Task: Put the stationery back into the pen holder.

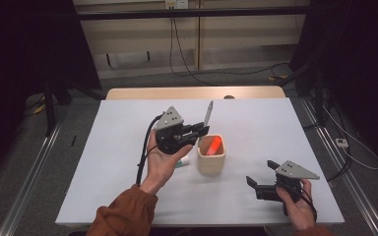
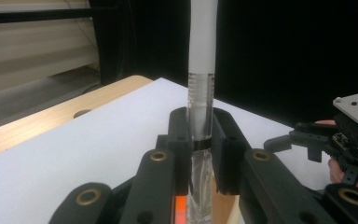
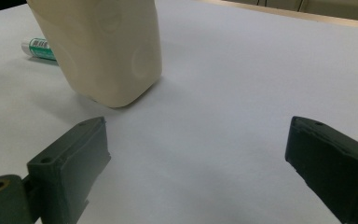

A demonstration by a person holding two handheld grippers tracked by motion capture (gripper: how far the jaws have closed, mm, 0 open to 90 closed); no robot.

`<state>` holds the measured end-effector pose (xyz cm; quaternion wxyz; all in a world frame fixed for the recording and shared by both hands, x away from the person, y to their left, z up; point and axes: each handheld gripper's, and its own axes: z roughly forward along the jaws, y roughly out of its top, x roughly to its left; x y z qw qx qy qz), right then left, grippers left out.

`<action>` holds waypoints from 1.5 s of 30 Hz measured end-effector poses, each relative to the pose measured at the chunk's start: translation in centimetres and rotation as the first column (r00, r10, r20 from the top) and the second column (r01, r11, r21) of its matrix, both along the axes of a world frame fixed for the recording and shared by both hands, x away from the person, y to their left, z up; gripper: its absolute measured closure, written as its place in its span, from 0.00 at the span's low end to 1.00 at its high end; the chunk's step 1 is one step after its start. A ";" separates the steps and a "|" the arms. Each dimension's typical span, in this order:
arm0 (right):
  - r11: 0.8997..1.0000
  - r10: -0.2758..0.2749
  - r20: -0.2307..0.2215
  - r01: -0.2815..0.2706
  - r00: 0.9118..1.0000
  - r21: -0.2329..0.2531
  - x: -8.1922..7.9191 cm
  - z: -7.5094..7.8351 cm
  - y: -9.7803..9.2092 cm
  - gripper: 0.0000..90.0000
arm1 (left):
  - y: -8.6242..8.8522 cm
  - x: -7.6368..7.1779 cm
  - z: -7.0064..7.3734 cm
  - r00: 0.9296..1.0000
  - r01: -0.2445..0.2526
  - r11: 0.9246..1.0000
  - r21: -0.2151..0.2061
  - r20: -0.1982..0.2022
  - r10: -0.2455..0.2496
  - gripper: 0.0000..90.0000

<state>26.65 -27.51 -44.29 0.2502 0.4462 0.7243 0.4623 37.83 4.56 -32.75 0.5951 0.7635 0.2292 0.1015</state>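
So working across from the left: the left gripper is pinching a pen with a white cap and clear barrel, held upright right over the cream holder cup, and in the left gripper view the jaws are clamped tight on the pen's clear section. Looks to me like the pen is partway into the cup or just above its rim, I honestly can't tell which, so I'd call this step nearly done but not let go yet. There's already something orange sitting inside the cup. Just left of the cup, a small tube with a green label lies flat on the table, probably next in line. Over to the right, the right gripper sits low near the front edge with its jaws spread wide and nothing between them, pointed at the cup. Room-wise it's pretty comfy: lots of bare white table behind and right of the cup, but the right hand is close to the front edge.
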 end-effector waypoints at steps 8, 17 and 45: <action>1.000 0.001 0.004 -0.001 1.000 -0.002 0.0 0.0 0.0 0.06 | -0.8 0.5 -0.2 1.000 -0.007 1.000 -0.013 0.008 0.007 0.89; 1.000 0.002 0.003 -0.002 1.000 -0.005 -0.1 0.1 0.0 0.07 | -1.2 1.0 -1.3 1.000 -0.009 1.000 -0.024 0.018 0.009 0.89; 1.000 0.010 -0.003 -0.010 1.000 -0.009 -0.1 0.0 0.1 0.07 | -2.0 0.9 -4.9 1.000 0.011 1.000 -0.017 -0.008 -0.011 0.89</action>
